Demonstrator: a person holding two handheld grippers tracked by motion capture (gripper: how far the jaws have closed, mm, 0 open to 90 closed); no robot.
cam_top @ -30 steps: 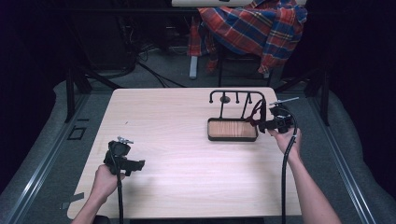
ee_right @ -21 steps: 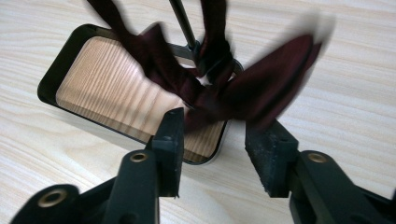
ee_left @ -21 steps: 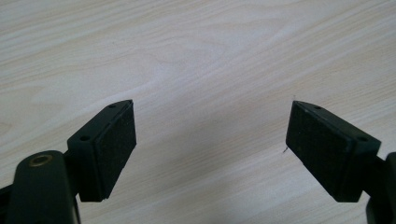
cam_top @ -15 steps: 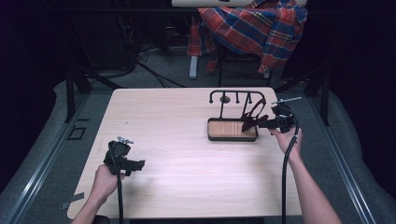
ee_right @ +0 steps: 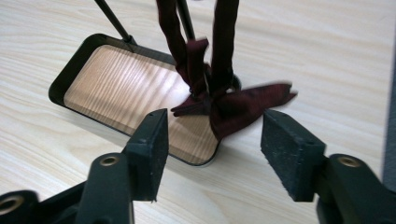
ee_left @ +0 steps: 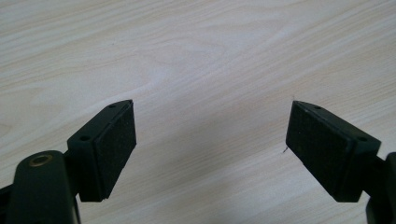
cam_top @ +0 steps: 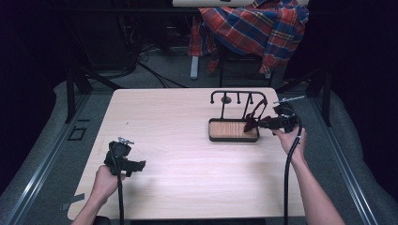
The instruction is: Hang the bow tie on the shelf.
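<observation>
A pale wooden table (cam_top: 187, 140) seen from above, with a person's forearms entering from the bottom edge. At about three o'clock on the table stands a black wire stand with hooks (cam_top: 238, 96), rising from a shallow black tray with a wood-grain floor (cam_top: 233, 130). A dark red bow tie (cam_top: 253, 118) hangs by its strap loop from a hook of the stand, its bow dangling over the right end of the tray.

The right gripper (cam_top: 265, 123), held in the right hand (cam_top: 292, 139), points toward nine o'clock, its tips just beside the bow. In the right gripper view its jaws are spread apart with the bow (ee_right: 233, 105) hanging between and just beyond them, touching neither pad; the two strap bands rise to twelve o'clock and the tray (ee_right: 70, 74) lies behind at ten o'clock.

The left gripper (cam_top: 136, 165), held in the left hand (cam_top: 105, 183), sits near the table's seven o'clock corner, well apart from the stand, pointing toward three o'clock. In the left gripper view its jaws are spread wide over bare wood grain (ee_left: 201, 65), pinching nothing.

A plaid cloth (cam_top: 253, 28) is draped over furniture beyond the table at one o'clock.
</observation>
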